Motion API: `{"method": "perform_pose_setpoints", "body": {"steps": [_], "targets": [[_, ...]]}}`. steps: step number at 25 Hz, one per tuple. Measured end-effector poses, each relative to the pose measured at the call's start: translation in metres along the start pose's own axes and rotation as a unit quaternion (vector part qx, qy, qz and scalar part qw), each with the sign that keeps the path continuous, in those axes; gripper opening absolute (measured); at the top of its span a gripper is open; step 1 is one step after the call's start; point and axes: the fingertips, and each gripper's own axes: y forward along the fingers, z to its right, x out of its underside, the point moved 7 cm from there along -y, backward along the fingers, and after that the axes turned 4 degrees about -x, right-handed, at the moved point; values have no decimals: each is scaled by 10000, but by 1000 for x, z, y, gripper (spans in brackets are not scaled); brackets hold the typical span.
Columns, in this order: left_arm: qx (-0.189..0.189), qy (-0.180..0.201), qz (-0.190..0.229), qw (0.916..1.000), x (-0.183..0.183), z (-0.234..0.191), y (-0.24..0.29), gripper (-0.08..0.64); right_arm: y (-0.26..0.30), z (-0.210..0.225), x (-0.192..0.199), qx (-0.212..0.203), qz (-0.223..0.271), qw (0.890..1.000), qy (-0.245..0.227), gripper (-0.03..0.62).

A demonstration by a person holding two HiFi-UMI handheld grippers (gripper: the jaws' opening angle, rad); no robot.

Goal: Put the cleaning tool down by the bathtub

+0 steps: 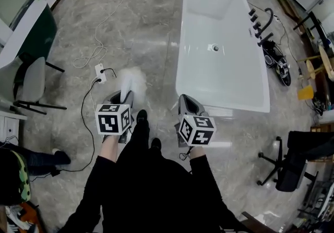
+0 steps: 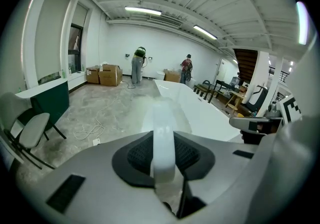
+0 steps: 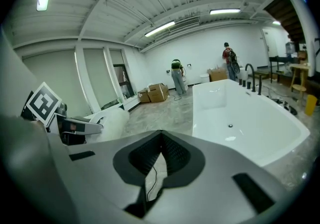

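Observation:
The cleaning tool is a white fluffy duster on a white handle. My left gripper is shut on that handle and holds the fluffy head up over the floor, left of the bathtub. In the left gripper view the handle runs straight up between the dark pads. The white bathtub stands ahead and to the right, with a drain in its floor. My right gripper is shut with nothing in it, close to the tub's near left corner. In the right gripper view the duster head shows at the left.
A power strip and white cables lie on the marble floor to the left. A grey chair and a green-sided desk stand further left. A black faucet sits on the tub's right rim. A black office chair is at the right. Two people stand far off.

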Motion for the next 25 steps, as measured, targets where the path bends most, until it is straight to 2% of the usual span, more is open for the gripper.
{"method": "perform_pose_setpoints", "body": {"steps": [9,20,25], "targets": [[216,110,-114,9996,-36,-16,66,94,46,11,-30,201,-13,9998,0,1],[516,168,-520,9972,-102,-101,177,94,186,3,-91,443,-138,9989,39,0],[637,215,-601,9959,-128,-136,222,94,232,1,-105,636,-278,9975,100,1]]}}
